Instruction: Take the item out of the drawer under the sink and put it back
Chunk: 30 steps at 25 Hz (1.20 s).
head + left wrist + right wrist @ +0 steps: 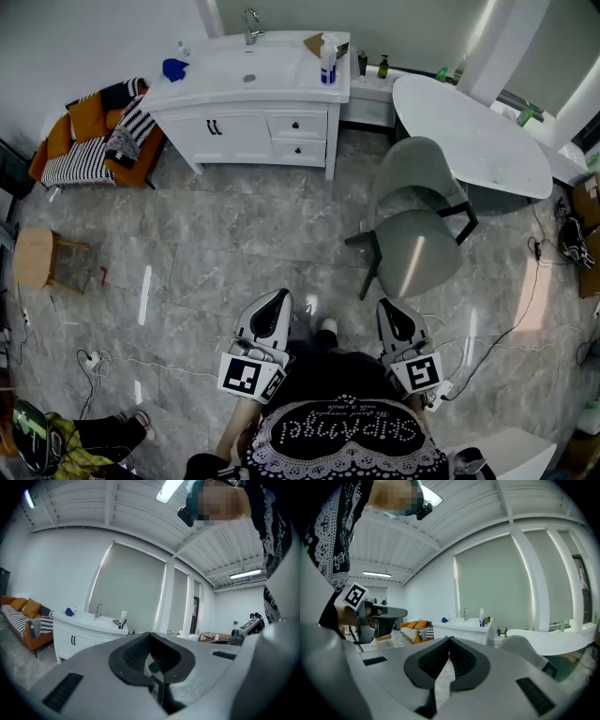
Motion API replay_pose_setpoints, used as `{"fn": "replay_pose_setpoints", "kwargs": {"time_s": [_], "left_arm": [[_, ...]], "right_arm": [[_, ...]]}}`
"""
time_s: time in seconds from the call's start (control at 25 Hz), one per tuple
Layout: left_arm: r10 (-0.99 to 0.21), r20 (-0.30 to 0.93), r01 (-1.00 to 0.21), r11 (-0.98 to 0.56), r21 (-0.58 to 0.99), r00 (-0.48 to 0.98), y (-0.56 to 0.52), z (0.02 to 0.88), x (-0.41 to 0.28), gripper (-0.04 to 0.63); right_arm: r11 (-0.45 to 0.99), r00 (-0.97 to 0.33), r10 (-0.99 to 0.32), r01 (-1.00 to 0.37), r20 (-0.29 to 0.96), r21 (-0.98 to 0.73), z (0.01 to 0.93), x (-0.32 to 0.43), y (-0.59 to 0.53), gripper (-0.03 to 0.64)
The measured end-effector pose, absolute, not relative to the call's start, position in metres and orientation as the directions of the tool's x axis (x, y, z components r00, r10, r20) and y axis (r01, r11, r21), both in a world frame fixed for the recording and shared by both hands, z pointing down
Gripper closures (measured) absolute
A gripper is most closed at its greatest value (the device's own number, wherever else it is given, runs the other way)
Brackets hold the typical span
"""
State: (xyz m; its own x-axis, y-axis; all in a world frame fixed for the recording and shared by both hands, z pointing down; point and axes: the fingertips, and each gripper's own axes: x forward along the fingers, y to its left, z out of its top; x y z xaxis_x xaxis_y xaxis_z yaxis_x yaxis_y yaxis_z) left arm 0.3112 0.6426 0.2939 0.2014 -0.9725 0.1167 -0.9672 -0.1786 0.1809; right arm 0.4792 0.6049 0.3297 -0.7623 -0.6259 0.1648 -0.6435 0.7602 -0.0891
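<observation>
The white sink vanity (246, 111) stands across the room, far from both grippers. Its two small drawers (296, 124) on the right side and the double doors (215, 128) are closed. The item inside is hidden. My left gripper (281, 296) and right gripper (385, 306) are held close to the person's body, low in the head view, pointing towards the vanity. Both are shut with nothing between the jaws. The vanity also shows small in the left gripper view (79, 631) and in the right gripper view (461, 630).
A grey chair (412, 234) and a white oval table (473, 136) stand to the right of the way to the vanity. An orange sofa (89, 141) and a wooden stool (33, 258) are at left. Cables (525, 309) lie on the tiled floor. A spray bottle (328, 64) stands on the countertop.
</observation>
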Motion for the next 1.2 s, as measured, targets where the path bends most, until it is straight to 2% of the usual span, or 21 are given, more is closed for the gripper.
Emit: {"fn": "replay_pose_setpoints", "kwargs": {"time_s": [0.52, 0.6, 0.76, 1.0, 1.2], "left_arm": [[-0.975, 0.107, -0.968, -0.171, 0.183, 0.193, 0.646, 0.292, 0.317, 0.591], [-0.977, 0.105, -0.969, -0.163, 0.184, 0.185, 0.648, 0.29, 0.314, 0.591], [-0.988, 0.086, -0.981, -0.11, 0.161, 0.125, 0.646, 0.283, 0.284, 0.591], [-0.992, 0.119, -0.983, -0.022, 0.183, 0.044, 0.651, 0.296, 0.229, 0.591], [-0.986, 0.144, -0.978, -0.055, 0.202, 0.085, 0.635, 0.304, 0.202, 0.591]], "right_arm": [[0.761, -0.76, -0.62, -0.643, 0.194, -0.085, 0.339, 0.487, 0.604, 0.598], [0.76, -0.766, -0.621, -0.641, 0.169, -0.11, 0.336, 0.488, 0.603, 0.598], [0.768, -0.782, -0.614, -0.623, 0.107, -0.149, 0.328, 0.477, 0.593, 0.598], [0.764, -0.771, -0.606, -0.633, 0.195, -0.129, 0.346, 0.453, 0.591, 0.598], [0.757, -0.761, -0.611, -0.642, 0.218, -0.118, 0.347, 0.421, 0.58, 0.598]]}}
